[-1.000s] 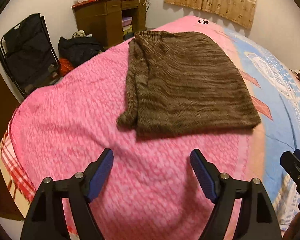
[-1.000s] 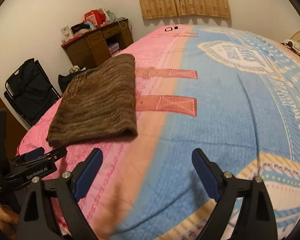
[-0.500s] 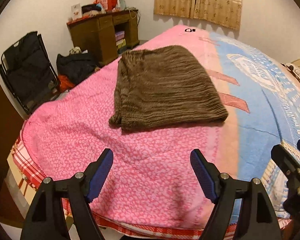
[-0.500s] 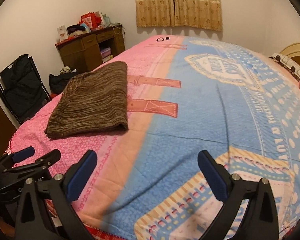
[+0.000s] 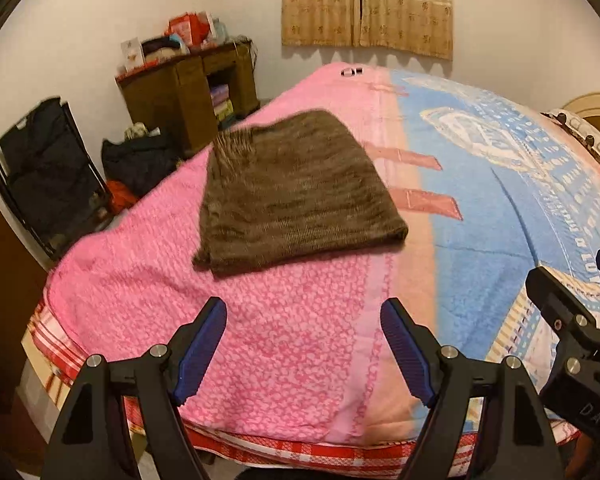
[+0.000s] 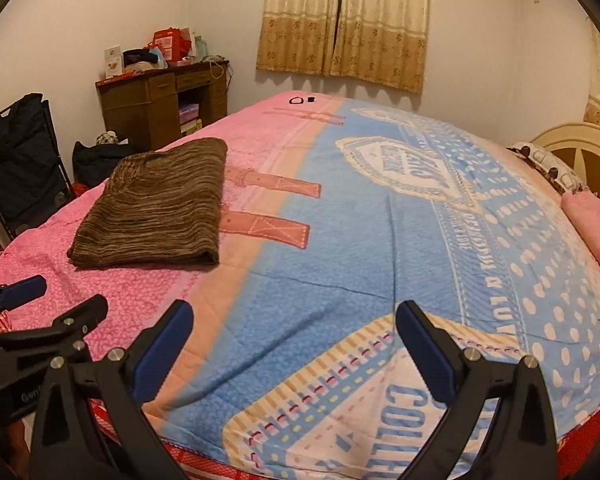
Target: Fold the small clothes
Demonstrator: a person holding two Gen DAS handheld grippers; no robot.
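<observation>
A: Where is the brown knitted garment (image 5: pixel 296 192)?

B: Folded into a flat rectangle on the pink side of the bed blanket (image 5: pixel 284 336), its right edge just reaching the peach stripe. From the right wrist view it lies to the left, beside two reddish strap prints.

A: And the left gripper (image 5: pixel 304 344)?

B: It hangs over the near edge of the bed, tilted downward, jaws wide apart with bare pink blanket between them. The blue pads (image 5: pixel 202 350) touch nothing, and the garment lies well ahead of them.

A: The right gripper (image 6: pixel 294 350)?

B: Also pointed down at the bed, over the blue part of the blanket near the lettered panel. Its jaws have just been opening and stand spread wide, with nothing between them. Each tool shows at the edge of the other's view, side by side above the foot of the bed.

A: What else is around?

B: A dark wooden desk (image 6: pixel 160 100) with boxes on top stands against the far wall, beige curtains (image 6: pixel 344 24) hang behind the bed, a black folding chair (image 5: pixel 48 172) sits at the left, and a pink pillow (image 6: pixel 592 232) lies at the right.
</observation>
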